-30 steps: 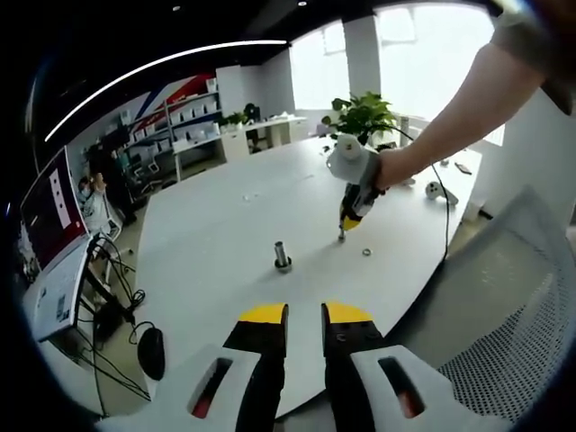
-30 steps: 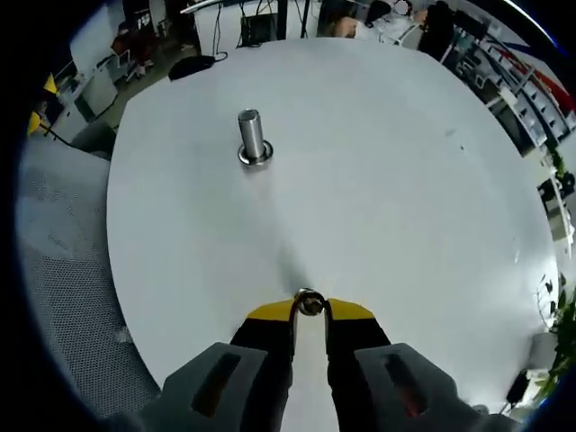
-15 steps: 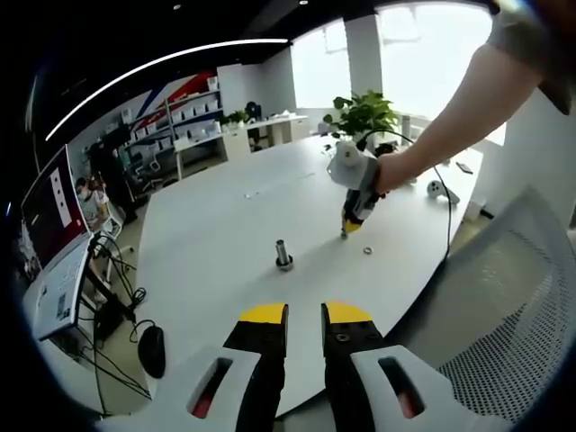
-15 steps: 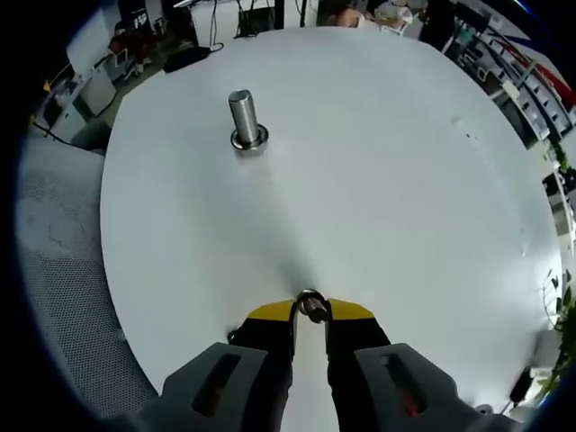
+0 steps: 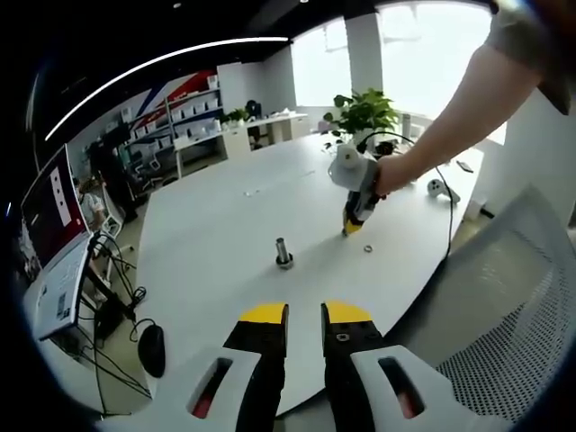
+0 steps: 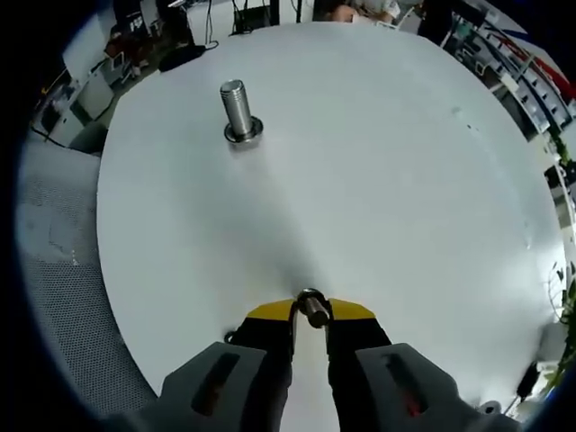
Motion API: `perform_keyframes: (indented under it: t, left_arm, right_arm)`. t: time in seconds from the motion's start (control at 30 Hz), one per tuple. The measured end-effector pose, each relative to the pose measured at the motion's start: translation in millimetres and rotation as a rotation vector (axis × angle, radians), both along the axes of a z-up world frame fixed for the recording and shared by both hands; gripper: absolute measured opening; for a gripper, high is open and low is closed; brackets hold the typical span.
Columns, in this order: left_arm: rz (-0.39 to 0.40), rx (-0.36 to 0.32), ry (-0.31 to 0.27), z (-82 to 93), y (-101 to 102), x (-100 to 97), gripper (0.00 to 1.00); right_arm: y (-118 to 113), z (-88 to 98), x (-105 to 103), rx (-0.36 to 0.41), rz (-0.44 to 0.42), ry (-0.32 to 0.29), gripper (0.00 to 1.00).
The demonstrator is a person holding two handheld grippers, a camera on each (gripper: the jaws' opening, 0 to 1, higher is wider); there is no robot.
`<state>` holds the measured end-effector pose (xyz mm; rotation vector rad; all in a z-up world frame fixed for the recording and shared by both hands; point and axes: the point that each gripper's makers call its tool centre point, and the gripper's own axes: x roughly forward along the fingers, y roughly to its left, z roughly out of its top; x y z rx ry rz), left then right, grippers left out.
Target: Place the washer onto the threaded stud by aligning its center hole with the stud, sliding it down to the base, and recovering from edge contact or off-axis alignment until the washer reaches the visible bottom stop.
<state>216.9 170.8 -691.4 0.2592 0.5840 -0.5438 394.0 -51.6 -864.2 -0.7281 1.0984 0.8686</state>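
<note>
Since a second ago the washer has come up off the bench a little in the right gripper, and the threaded stud now sits higher and further left in the right gripper view; the stud itself looks unmoved, so the hand has shifted. The washer is pinched on edge between that gripper's yellow-tipped fingers, well apart from the stud, which stands upright on its round base toward the bench edge by the mesh chair.

The main risk, as I judge it, is the washer's attitude: held on edge, it must be turned flat before its hole can meet the stud's top. If it arrives tilted or off-axis, the rim will catch the thread or the top and may slip out of so small a pinch. A second washer lies loose on the bench just beside the right gripper.

In the left gripper view the person's right arm reaches in from the upper right, gripper angled steeply down at the bench. The left gripper hangs back beyond the near bench edge, its fingers nearly together and holding nothing.
</note>
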Motion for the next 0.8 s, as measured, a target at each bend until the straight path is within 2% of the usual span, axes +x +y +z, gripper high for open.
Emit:
perform_keyframes:
  t: [0.67, 0.8]
  left_arm:
    - [-0.031, -0.009, -0.006, 1.6, -5.6, -2.0, 0.12]
    - [-0.045, -0.031, -0.019, 5.7, -9.3, -2.5, 0.13]
  right_arm:
    - [-18.9, 9.2, -12.0, -0.029, -0.029, -0.001, 0.19]
    - [-14.8, 11.0, -22.7, 0.013, -0.052, 0.023, 0.19]
